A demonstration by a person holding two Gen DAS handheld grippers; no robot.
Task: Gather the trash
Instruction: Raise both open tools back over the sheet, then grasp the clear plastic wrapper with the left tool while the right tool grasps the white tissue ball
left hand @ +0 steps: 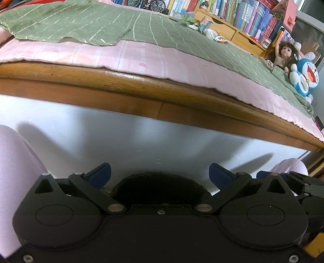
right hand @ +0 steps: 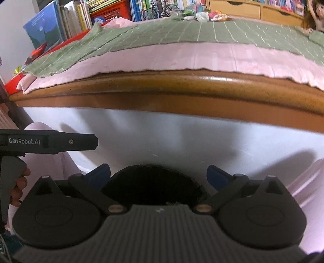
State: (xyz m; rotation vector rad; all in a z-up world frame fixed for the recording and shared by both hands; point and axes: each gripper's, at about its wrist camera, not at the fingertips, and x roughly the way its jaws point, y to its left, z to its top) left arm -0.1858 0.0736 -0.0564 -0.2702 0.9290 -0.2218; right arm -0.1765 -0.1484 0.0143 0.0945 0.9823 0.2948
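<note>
Nearest each lens sits a black plastic gripper body with round pivot housings and blue finger pads: the left gripper (left hand: 160, 173) and the right gripper (right hand: 158, 174) both stand with jaws spread wide and nothing between them. Just past the fingers, at 12 o'clock, a smooth white panel (left hand: 141, 137) forms the side of the bed, capped by a glossy, rounded brown wooden rail (left hand: 129, 81) that runs across both views and bars the straight way to the mattress top. Over the rail lies a soft pink striped sheet (left hand: 141, 58) with a ragged edge, and on that a green quilted blanket with pale grid lines (left hand: 101, 26), its near corner folded over. Far across the blanket, at about 1 o'clock in the left view and 12 o'clock in the right view, lies a small cluster of trash: crumpled white paper (right hand: 202, 16) beside a bright crinkled snack wrapper (right hand: 219, 17). Behind it stand light wooden drawers (right hand: 235, 7) and rows of upright books (left hand: 249, 18). At 2 o'clock in the left view a long-haired doll (left hand: 283, 54) and a blue-and-white plush cat toy (left hand: 305, 76) sit at the bed's end. Pale pink fabric (left hand: 12, 161) of the person's clothing flanks both grippers.
</note>
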